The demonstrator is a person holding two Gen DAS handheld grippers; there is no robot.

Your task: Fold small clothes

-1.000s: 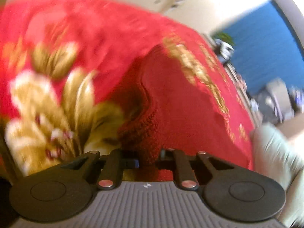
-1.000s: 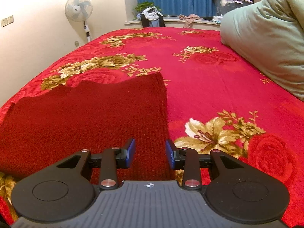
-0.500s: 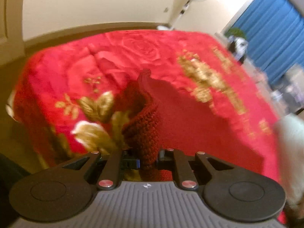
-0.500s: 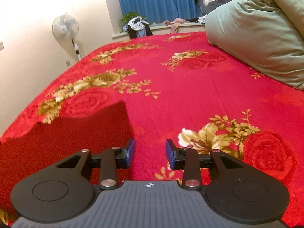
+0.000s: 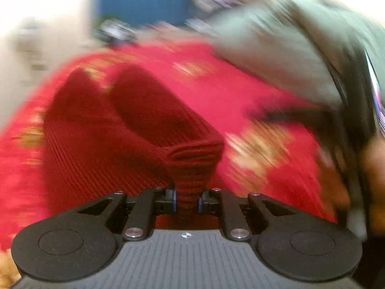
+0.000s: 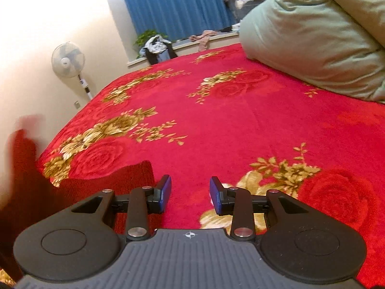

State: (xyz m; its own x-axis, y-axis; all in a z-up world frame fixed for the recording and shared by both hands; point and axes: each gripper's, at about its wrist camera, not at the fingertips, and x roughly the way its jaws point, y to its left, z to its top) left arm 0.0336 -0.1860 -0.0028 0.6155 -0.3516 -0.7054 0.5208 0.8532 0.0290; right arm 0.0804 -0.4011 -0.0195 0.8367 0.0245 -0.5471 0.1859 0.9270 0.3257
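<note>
The left gripper (image 5: 185, 201) has a bunched edge of the dark red knit garment (image 5: 134, 130) between its nearly closed jaws, which have just been opening a little, the wool still pinched between the pads; the rest trails away in a soft fold over the red flowered bedspread (image 5: 240, 101). The right gripper (image 6: 190, 193) stands partly open and empty above the bedspread, a corner of the garment just left of it near the bed's left edge. The knit looks light, limp and stretchy; it should sag from any single hold, so hems or corners seem best.
</note>
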